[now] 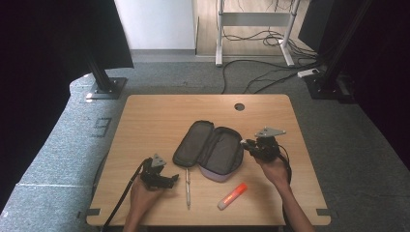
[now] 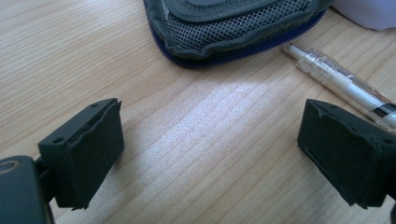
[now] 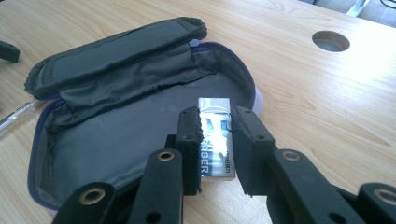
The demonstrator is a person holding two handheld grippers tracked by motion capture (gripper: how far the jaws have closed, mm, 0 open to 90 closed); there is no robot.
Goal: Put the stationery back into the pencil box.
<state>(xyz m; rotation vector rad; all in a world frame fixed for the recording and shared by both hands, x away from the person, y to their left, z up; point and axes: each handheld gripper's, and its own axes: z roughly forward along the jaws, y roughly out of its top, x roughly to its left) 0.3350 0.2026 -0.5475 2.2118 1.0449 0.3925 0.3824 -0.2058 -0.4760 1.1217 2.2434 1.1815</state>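
Gripping eraser [image 3: 215, 140] | right tool [image 3: 215, 122] | silver-blue sleeve, printed lettering

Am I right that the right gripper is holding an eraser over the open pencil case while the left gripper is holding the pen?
Not quite: the left gripper holds nothing. The left gripper view shows its jaws open, the pen lying on the table beside them. The right gripper does hold the eraser over the open pencil case.

We see the open pencil case [image 1: 209, 150] lying in the middle of the table [image 1: 154, 116]. The pen [image 1: 188, 187] lies in front of it, and the glue stick [image 1: 232, 195] lies to the pen's right. The eraser [image 3: 215, 135] sits over the case's right edge.
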